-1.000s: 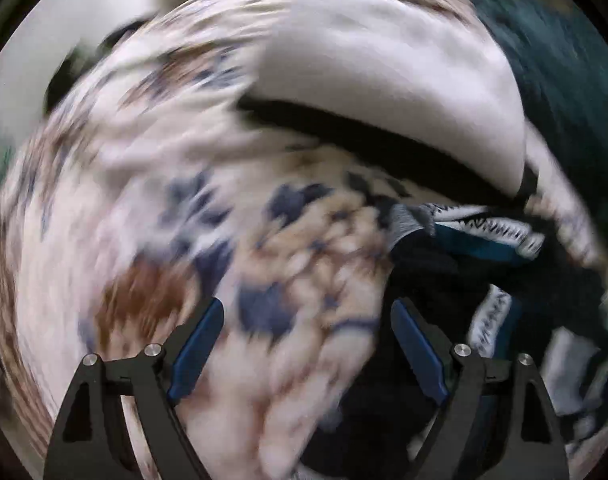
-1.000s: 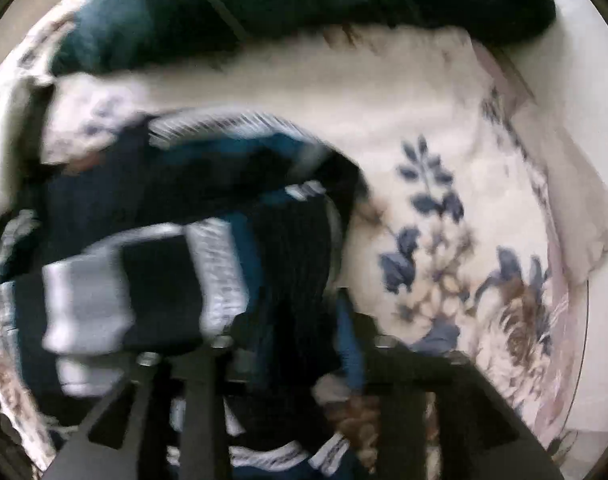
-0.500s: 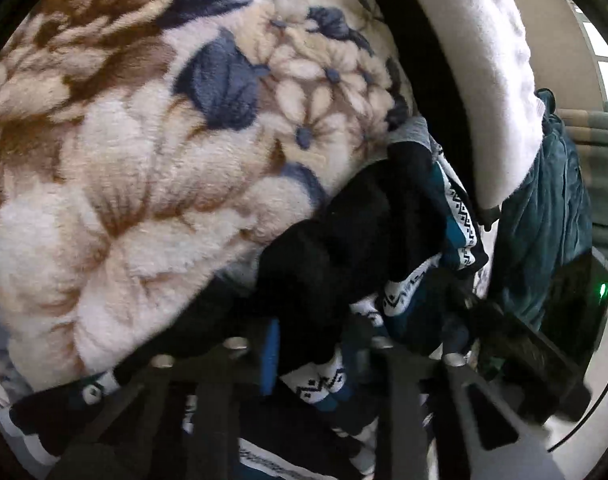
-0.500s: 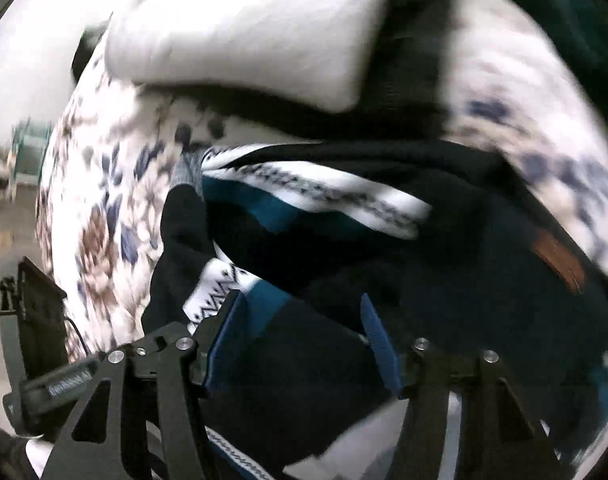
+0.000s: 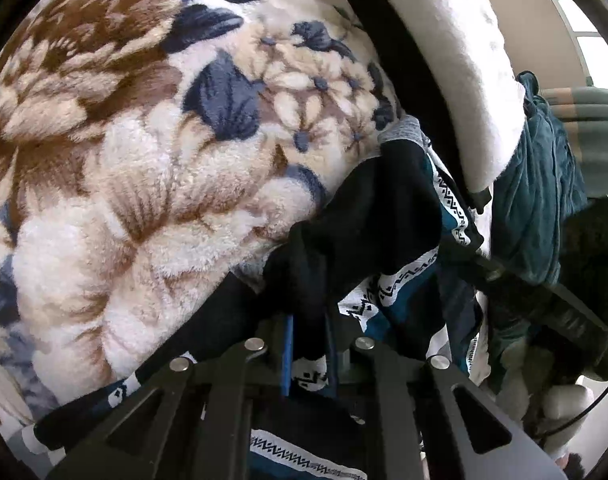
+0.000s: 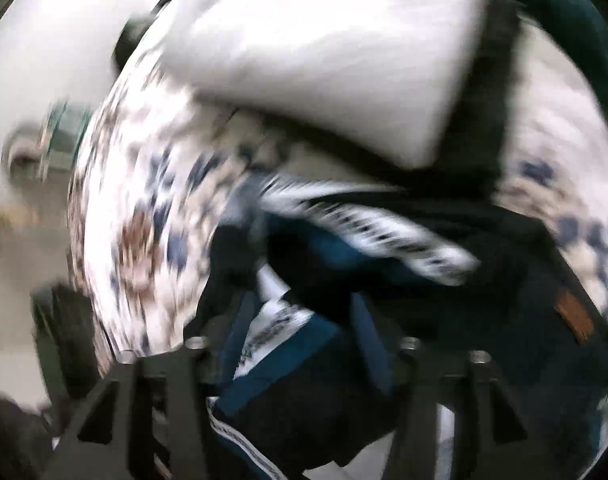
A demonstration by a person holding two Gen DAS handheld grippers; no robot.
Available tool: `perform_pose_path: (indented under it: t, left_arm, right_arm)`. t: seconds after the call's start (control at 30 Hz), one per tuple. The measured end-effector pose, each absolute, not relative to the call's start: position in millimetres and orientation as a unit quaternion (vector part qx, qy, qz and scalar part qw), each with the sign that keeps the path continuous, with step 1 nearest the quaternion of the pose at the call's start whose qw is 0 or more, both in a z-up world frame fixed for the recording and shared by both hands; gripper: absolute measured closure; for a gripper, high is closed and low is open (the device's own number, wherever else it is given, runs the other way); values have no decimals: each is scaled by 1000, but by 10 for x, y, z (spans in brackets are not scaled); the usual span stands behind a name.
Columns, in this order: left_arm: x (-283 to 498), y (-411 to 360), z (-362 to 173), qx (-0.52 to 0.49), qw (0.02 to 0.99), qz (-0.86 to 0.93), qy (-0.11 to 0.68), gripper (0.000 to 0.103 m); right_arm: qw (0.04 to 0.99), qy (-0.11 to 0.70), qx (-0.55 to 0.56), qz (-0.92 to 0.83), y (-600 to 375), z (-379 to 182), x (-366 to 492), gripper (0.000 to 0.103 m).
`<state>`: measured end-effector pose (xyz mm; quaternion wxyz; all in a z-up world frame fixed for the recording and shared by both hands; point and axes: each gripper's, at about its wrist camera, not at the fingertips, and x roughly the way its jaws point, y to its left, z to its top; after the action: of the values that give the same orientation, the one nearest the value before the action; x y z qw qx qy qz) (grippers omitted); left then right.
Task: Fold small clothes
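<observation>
Black-and-teal knitted garment with white patterned bands (image 5: pixel 388 240) lies bunched on a fluffy floral blanket (image 5: pixel 144 152). Left tool (image 5: pixel 309 354), spread a second ago, now pinches its black edge. Right tool (image 6: pixel 300 344), now blurred, straddles the fabric half-spread, so folding has begun.

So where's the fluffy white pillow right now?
In the left wrist view, the white pillow is up at the top right, lying on the flowery blanket, just above the black and teal garment.
</observation>
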<state>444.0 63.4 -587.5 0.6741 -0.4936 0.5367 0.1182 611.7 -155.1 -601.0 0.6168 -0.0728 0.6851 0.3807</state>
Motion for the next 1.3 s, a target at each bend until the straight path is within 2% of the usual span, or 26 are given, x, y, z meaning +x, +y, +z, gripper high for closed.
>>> perform_pose_path:
  t: [0.07, 0.1, 0.13, 0.3, 0.33, 0.4, 0.47, 0.57, 0.6, 0.63, 0.67, 0.8, 0.83, 0.87, 0.9, 0.93, 1.07, 1.17, 1.2, 1.23, 1.27, 1.3]
  left_arm:
    - [4461, 638, -5879, -492, 674, 117, 538, 93]
    - [4472, 637, -5880, -491, 675, 117, 538, 93]
    - [4479, 640, -5877, -490, 676, 117, 538, 93]
    - [4464, 657, -5849, -483, 684, 112, 536, 93]
    - [4453, 659, -5846, -480, 684, 114, 537, 93]
    - [4406, 676, -5857, -481, 683, 114, 537, 93]
    - [4391, 680, -5830, -476, 689, 105, 537, 93]
    - [4405, 654, -5748, -454, 705, 100, 535, 93]
    - [4421, 633, -5741, -447, 709, 102, 536, 93]
    - [4436, 621, -5747, -443, 710, 104, 537, 93]
    - [4449, 611, -5758, -441, 710, 105, 539, 93]
    - [4472, 595, -5775, -432, 714, 111, 540, 93]
    - [4472, 592, -5777, -435, 714, 111, 538, 93]
    - [4472, 596, -5775, -437, 713, 111, 536, 93]
    - [4449, 603, -5781, -440, 713, 110, 534, 93]
    - [4436, 617, -5784, -445, 714, 107, 530, 93]
    - [4362, 675, -5782, -448, 718, 105, 522, 95]
    - [4346, 718, -5821, -460, 707, 96, 528, 94]
    - [4338, 744, -5818, -467, 704, 90, 528, 93]
    - [4318, 773, -5800, -469, 702, 82, 529, 91]
    - [4301, 787, -5786, -469, 702, 80, 531, 88]
    - [4270, 819, -5758, -466, 703, 77, 531, 81]
  right_arm:
    - [603, 686, -129, 387, -1385, -6118, 5989, 54]
    - [605, 680, -146, 388, -1355, -6138, 5946, 84]
    - [609, 676, -158, 383, -1341, -6163, 5917, 97]
    - [676, 651, -113, 326, -1600, -6010, 6092, 99]
    - [685, 649, -103, 314, -1667, -5989, 6134, 103]
    - [708, 642, -114, 272, -1790, -5977, 6208, 103]
    - [695, 665, -95, 255, -1892, -6031, 6313, 103]
    - [704, 657, -42, 267, -1955, -5871, 6408, 99]
    - [695, 658, -18, 289, -1916, -5817, 6415, 77]
    - [686, 661, -8, 304, -1843, -5789, 6414, 47]
    - [683, 659, -9, 315, -1729, -5773, 6391, 41]
    - [650, 669, -81, 351, -1135, -5954, 6198, 42]
    - [648, 667, -108, 351, -1009, -6015, 6129, 64]
    - [654, 658, -136, 348, -905, -6052, 6072, 90]
    - [665, 651, -143, 336, -882, -6068, 6059, 99]
    - [680, 649, -120, 319, -958, -6058, 6097, 99]
    - [709, 655, -46, 260, -1331, -6034, 6291, 100]
    - [676, 693, 19, 250, -1555, -6201, 6368, 99]
    - [665, 701, 37, 254, -1608, -6208, 6383, 91]
    - [654, 709, 56, 257, -1634, -6210, 6364, 74]
    - [656, 706, 76, 257, -1750, -6111, 6354, 62]
    - [665, 698, 80, 253, -1828, -6020, 6318, 46]
